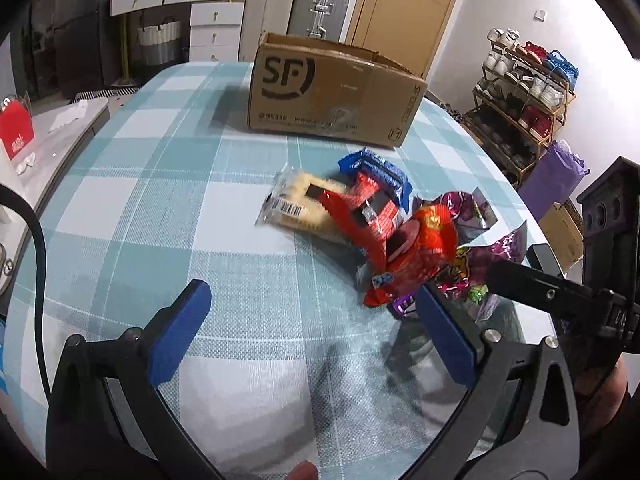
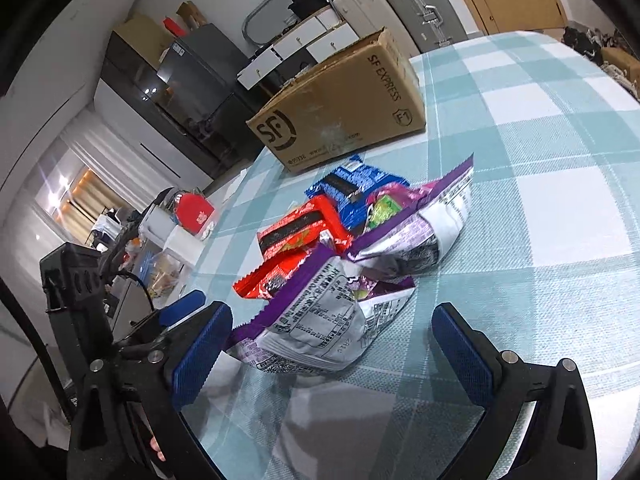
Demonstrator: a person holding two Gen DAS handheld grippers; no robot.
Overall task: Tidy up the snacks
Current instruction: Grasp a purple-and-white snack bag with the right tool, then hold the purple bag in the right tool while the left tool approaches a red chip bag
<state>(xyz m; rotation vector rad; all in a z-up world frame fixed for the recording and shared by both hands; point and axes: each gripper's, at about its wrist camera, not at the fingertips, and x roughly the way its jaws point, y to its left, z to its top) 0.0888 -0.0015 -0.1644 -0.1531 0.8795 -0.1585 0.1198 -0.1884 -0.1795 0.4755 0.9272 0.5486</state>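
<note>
A heap of snack packets lies on the checked tablecloth: a pale yellow packet, red packets, a blue packet and purple-and-white bags. An open cardboard SF box stands behind the heap. My left gripper is open, low over the cloth left of the heap, its right finger beside the red bag. My right gripper is open, its jaws on either side of the nearest purple-and-white bag; it also shows in the left wrist view.
The table's right edge drops toward a shoe rack and a purple bag. A side counter with a red box lies to the left. Suitcases and drawers stand behind the table.
</note>
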